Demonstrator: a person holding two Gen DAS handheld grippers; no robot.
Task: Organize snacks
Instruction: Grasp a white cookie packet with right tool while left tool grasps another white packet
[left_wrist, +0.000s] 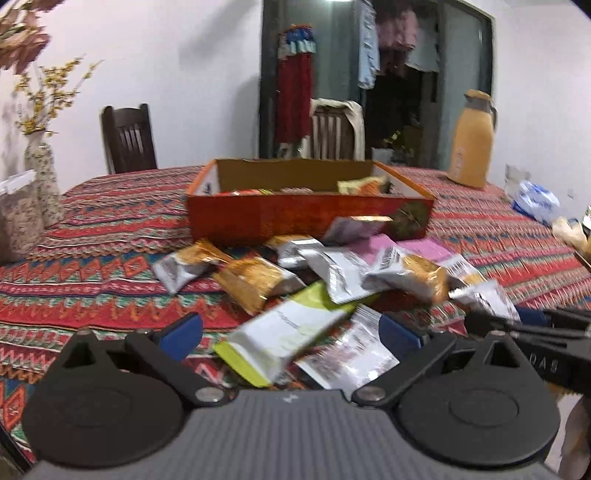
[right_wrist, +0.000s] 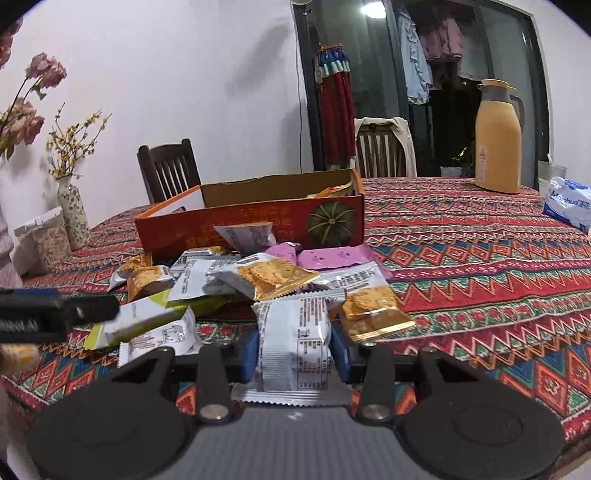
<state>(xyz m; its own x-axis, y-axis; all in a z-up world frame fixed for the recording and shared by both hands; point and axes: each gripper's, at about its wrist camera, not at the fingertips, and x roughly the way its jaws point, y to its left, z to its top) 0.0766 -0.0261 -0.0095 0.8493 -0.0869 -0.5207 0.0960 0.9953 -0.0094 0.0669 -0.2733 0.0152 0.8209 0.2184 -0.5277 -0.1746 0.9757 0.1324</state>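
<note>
Right gripper: jaws pinched on a white-and-silver snack packet, the 2 blue pads pressing its sides; the packet stands up between them, its crimped lower seam toward the camera.

Left gripper: jaws spread wide, holding nothing; a white-and-lime packet lies on the cloth between its fingertips (whether either pad touches it cannot be told, as the view is blurred).

Snack pile: loose packets, silver-white, orange-gold and pink, overlapping one another on the tablecloth, just in front of the box.

Cardboard box: shallow, open-topped, orange outside with a pumpkin printed on the near wall; a few packets already lie inside, 1 leans against its front.

Handling, judged: each packet looks light, soft and air-puffed, with slick foil that may slide in the pads; the contents seem to be crackers, so a hard squeeze risks crushing them. The best hold is probably across the narrow width at mid-body, or on a flat crimped end seam.

Surroundings: a yellow thermos jug and a tissue pack at the far right, a flower vase at the far left, 2 wooden chairs behind the table.
</note>
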